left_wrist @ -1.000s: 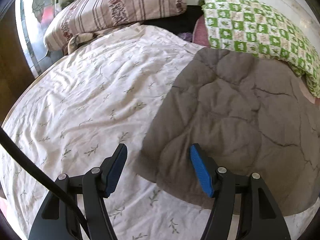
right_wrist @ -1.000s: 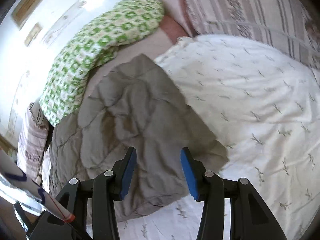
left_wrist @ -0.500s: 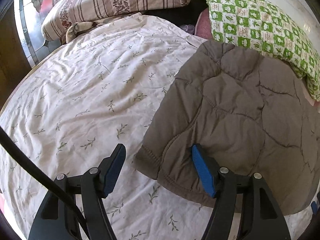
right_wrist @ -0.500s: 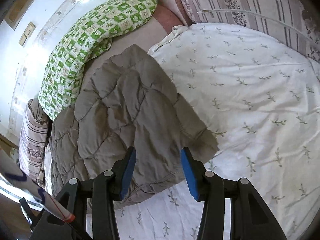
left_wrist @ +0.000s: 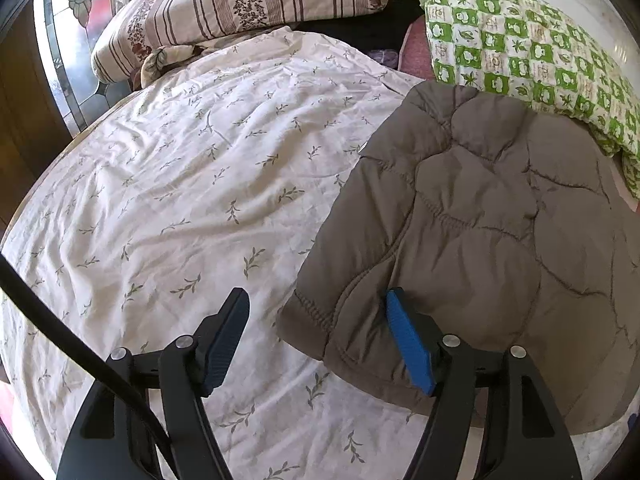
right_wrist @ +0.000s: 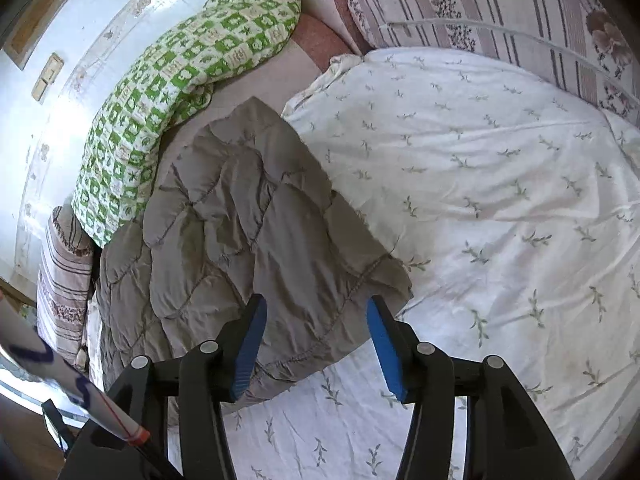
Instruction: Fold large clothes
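- A grey-brown quilted jacket (left_wrist: 500,240) lies folded on a bed, resting on a white bedsheet (left_wrist: 192,184) printed with small leafy sprigs.
- In the left wrist view the jacket fills the right half of the picture; its stitched hem corner points toward the lower middle, just ahead of the claw.
- The left claw (left_wrist: 316,340) has its jaws apart, and they have just been opening wider. Its right blue pad sits over the jacket's near edge (whether it touches the cloth cannot be told), while its left pad hangs over bare sheet. The hem corner lies between the two pads, not pinched.
- The right claw (right_wrist: 316,344) also has its jaws apart and has just been opening. The jacket's (right_wrist: 248,240) near folded edge lies between its pads, and neither pad presses on it.
- In the right wrist view the jacket runs from the lower middle up toward the upper left, with the bedsheet (right_wrist: 500,200) spread out to its right.
- A green and white checked quilt (left_wrist: 520,48) is bunched beyond the jacket, along a pale wall.
- A striped pillow (left_wrist: 248,0) with a floral pattern lies at the far end of the bed.
- A black cable (left_wrist: 60,336) crosses the lower left of the left wrist view.
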`<state>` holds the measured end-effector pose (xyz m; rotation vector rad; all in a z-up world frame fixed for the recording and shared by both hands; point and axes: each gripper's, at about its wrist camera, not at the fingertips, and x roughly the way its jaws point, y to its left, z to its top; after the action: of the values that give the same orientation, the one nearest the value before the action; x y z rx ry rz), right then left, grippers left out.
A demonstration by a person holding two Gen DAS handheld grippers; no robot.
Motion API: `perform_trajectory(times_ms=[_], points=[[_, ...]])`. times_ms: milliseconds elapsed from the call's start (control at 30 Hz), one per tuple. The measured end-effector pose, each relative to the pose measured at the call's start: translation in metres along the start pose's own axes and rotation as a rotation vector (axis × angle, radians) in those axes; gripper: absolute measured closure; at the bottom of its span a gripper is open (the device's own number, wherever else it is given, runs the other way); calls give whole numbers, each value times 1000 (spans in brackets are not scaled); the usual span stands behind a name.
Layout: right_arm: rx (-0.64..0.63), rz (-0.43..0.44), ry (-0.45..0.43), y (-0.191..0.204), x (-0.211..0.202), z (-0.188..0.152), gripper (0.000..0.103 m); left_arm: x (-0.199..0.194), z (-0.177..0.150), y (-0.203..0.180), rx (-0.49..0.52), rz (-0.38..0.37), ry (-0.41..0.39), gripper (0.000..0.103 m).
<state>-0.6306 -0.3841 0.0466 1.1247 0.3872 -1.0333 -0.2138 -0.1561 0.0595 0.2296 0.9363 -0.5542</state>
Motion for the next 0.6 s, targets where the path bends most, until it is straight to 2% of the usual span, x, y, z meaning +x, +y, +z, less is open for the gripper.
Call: perform_trajectory(times_ms=[133,333,600], points=[[-17,-1,12,4,5,-1,46,2,1,1,-5,-1,5,30],[-26,15,88,10,20,-7,46,4,1,0,1,0,13,29],[-55,-1,58,16,12,-8,46,4,1,0,-1,-1,10,29]])
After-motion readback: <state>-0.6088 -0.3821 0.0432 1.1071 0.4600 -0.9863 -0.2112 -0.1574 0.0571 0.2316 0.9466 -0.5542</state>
